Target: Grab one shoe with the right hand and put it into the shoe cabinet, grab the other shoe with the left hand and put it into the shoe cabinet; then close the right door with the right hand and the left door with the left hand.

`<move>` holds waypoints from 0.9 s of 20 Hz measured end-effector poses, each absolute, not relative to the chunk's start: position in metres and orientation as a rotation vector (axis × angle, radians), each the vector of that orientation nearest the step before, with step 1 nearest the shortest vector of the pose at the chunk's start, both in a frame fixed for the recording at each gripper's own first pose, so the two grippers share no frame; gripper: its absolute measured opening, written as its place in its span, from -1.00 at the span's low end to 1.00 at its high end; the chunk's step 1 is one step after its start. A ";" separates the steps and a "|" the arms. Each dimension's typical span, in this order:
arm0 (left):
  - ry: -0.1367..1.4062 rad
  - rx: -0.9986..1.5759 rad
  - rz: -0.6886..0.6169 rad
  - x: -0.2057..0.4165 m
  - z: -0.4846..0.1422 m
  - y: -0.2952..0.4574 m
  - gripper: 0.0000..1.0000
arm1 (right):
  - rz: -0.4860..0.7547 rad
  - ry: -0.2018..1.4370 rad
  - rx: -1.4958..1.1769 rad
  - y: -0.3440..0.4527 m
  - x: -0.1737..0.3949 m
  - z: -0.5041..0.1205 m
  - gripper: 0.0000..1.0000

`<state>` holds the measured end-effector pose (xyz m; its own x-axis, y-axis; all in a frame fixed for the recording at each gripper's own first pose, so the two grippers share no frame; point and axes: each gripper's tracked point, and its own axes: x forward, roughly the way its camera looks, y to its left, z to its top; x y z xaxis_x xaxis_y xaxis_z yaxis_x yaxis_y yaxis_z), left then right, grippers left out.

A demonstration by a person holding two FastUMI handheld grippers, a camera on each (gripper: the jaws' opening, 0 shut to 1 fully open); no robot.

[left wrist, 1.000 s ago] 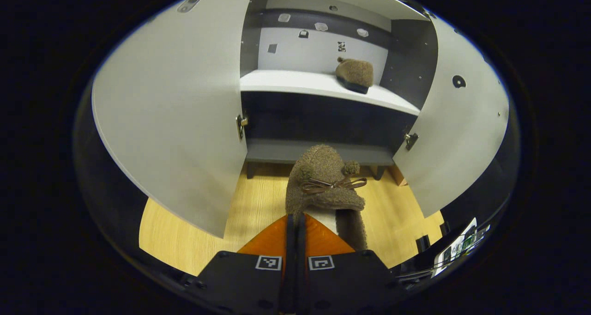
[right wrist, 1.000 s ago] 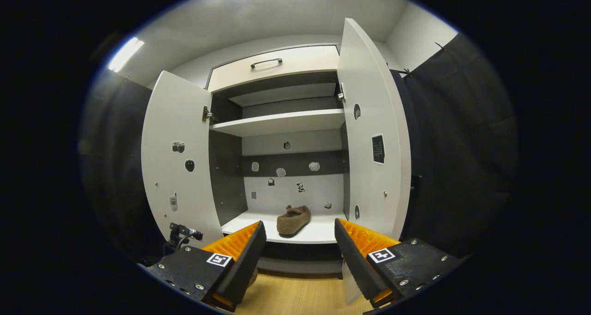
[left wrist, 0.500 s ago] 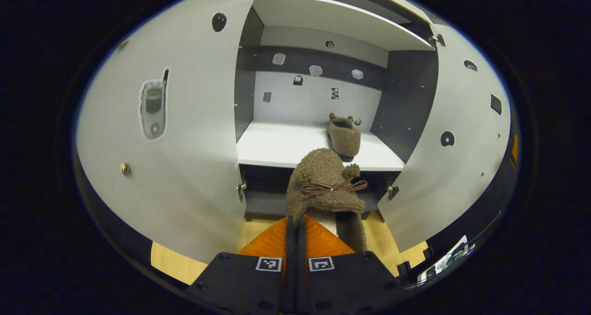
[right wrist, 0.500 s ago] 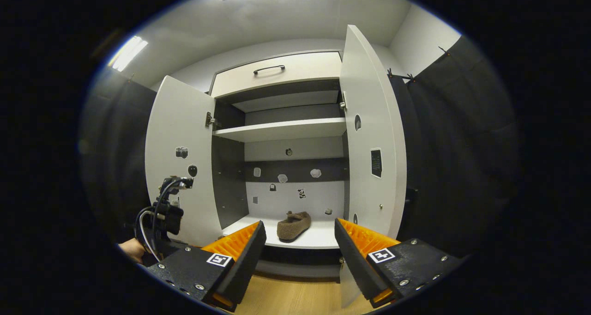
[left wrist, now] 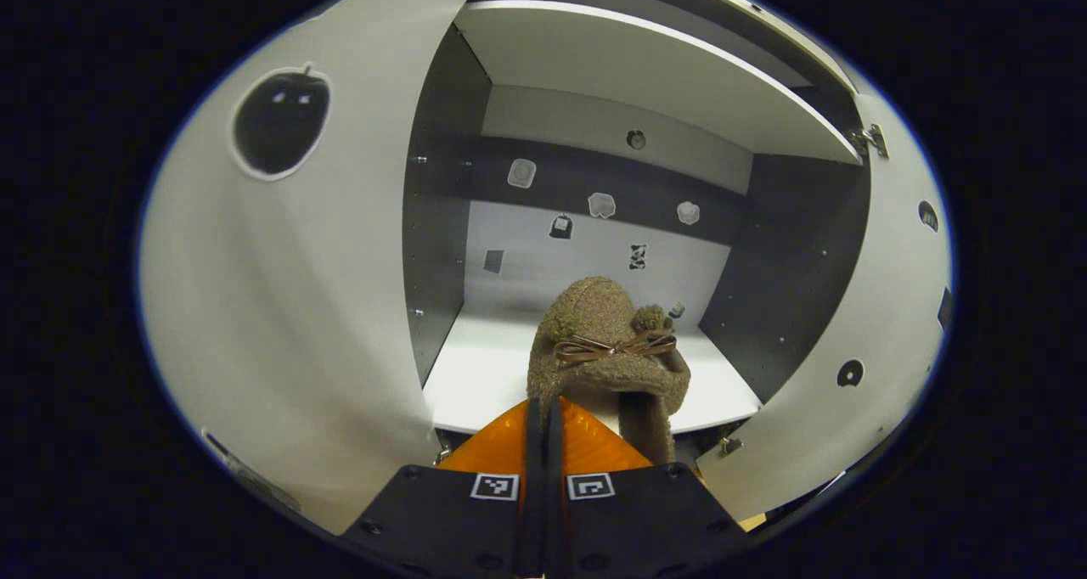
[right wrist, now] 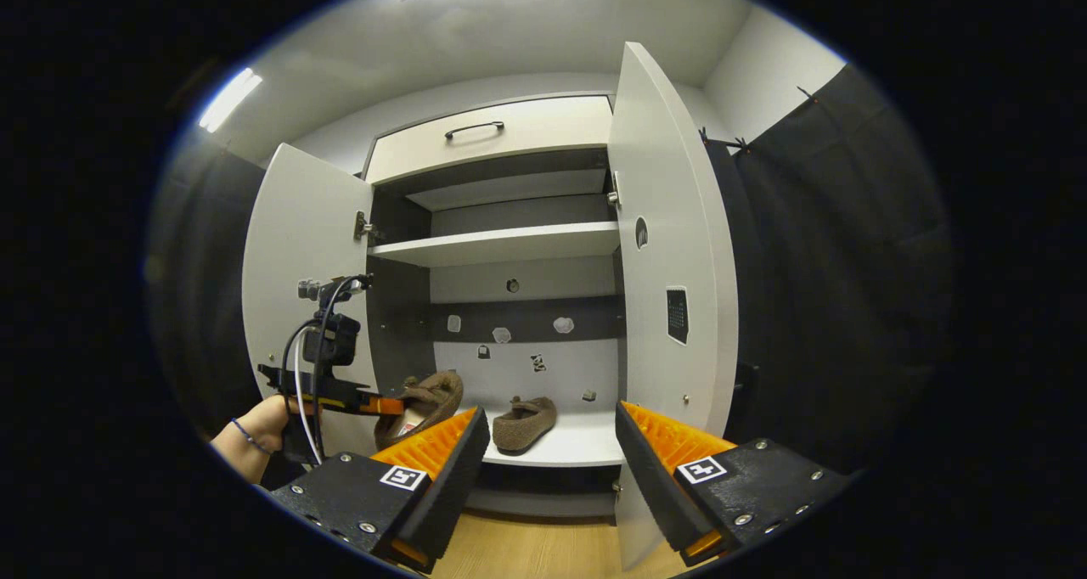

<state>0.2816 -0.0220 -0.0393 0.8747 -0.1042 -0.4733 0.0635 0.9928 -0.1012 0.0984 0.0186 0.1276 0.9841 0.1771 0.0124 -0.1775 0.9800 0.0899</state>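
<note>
My left gripper (left wrist: 543, 405) is shut on the rim of a brown fuzzy slipper (left wrist: 605, 345) with a small bow, toe pointing into the shoe cabinet just above the front of the white lower shelf (left wrist: 480, 375). In the right gripper view that held slipper (right wrist: 425, 399) hangs at the shelf's left front, with the left gripper (right wrist: 384, 406) and a hand (right wrist: 255, 430) behind it. The other slipper (right wrist: 524, 423) lies on the shelf (right wrist: 569, 447), right of centre. My right gripper (right wrist: 552, 430) stands open and apart from the cabinet, nothing between its fingers.
Both cabinet doors stand wide open: the left door (right wrist: 297, 248) and the right door (right wrist: 671, 248). An upper shelf (right wrist: 509, 244) and a drawer with a dark handle (right wrist: 474, 127) sit above. Wooden floor (right wrist: 526, 553) lies below the cabinet.
My left gripper has risen and gone forward with the slipper, from floor level up to the lower shelf's opening. The right gripper has stayed open and nearly still.
</note>
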 end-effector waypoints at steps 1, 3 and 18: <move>0.498 -0.091 -0.086 0.294 -0.040 -0.022 -0.87 | 0.171 -0.005 0.097 0.018 0.102 0.127 0.83; 0.508 -0.089 -0.088 0.321 -0.047 -0.023 -0.87 | 0.156 -0.007 0.104 0.016 0.108 0.128 0.83; 0.680 -0.064 -0.099 0.395 -0.133 -0.040 -0.86 | 0.136 -0.003 0.120 0.020 0.130 0.126 0.83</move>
<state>0.3952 -0.0403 -0.1325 0.7730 -0.1121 -0.6244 0.0704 0.9933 -0.0911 0.1300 0.0195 0.1264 0.9908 0.1350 0.0110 -0.1353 0.9836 0.1195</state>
